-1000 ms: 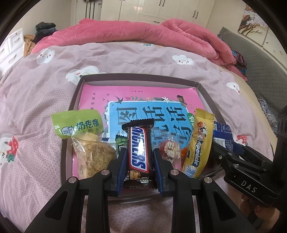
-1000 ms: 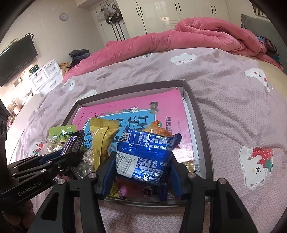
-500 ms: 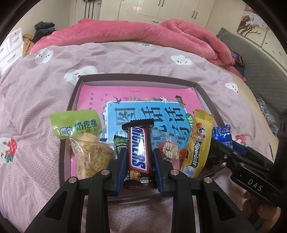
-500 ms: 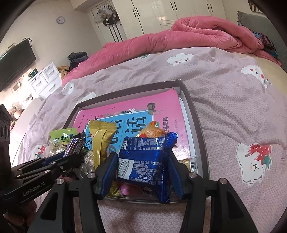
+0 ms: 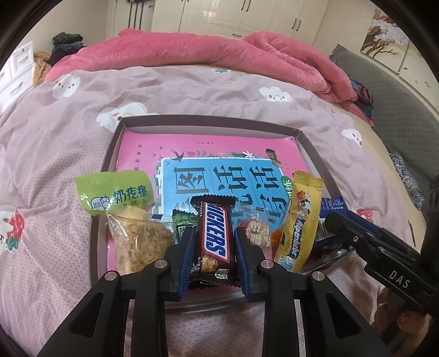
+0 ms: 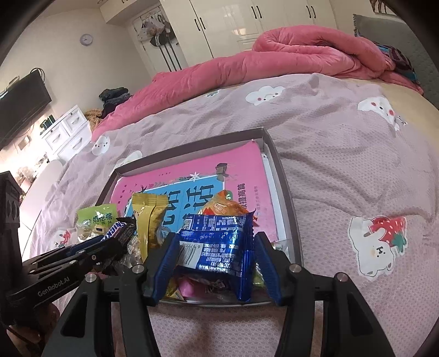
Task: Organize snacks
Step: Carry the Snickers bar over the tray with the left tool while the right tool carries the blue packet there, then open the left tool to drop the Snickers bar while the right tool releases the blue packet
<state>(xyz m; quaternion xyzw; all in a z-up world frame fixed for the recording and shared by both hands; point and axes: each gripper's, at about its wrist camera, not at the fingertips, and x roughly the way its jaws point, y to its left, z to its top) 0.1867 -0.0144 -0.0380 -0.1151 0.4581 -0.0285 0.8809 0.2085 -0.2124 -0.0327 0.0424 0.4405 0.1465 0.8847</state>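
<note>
Work surface is a bed covered by a mauve quilt (image 5: 192,93) printed with clouds, rabbits and strawberries; fabric lies in soft wrinkles. A rumpled pink comforter (image 5: 219,52) is heaped along the far edge. A shallow grey-walled tray (image 5: 208,120) sits on the quilt, its floor lined with a pink and blue printed sheet (image 5: 219,170). Snacks are crowded at the tray's near end, the far half showing only the sheet. Left gripper (image 5: 214,244): jaws pinched on a Snickers bar (image 5: 215,236), bar standing roughly upright between the blue pads, just above the near edge of the tray. Beside it on the left, a green-topped bag of crumbly snack (image 5: 129,219); on the right, a yellow Alpenliebe packet (image 5: 300,219) leaning upright. Right gripper (image 6: 216,255): jaws partly spread and clamped on a shiny blue foil packet (image 6: 216,247), barcode side facing the camera, held over the near right corner of the tray; an orange packet (image 6: 225,206) lies just behind it. Room: white wardrobe doors (image 6: 233,24) on the far wall, a round wall clock (image 6: 86,39), a dark wall-mounted screen (image 6: 22,107) at left above a white drawer unit (image 6: 68,131), dark clothes (image 6: 114,97) piled near it. Grey padded headboard (image 5: 384,98) at right.
</note>
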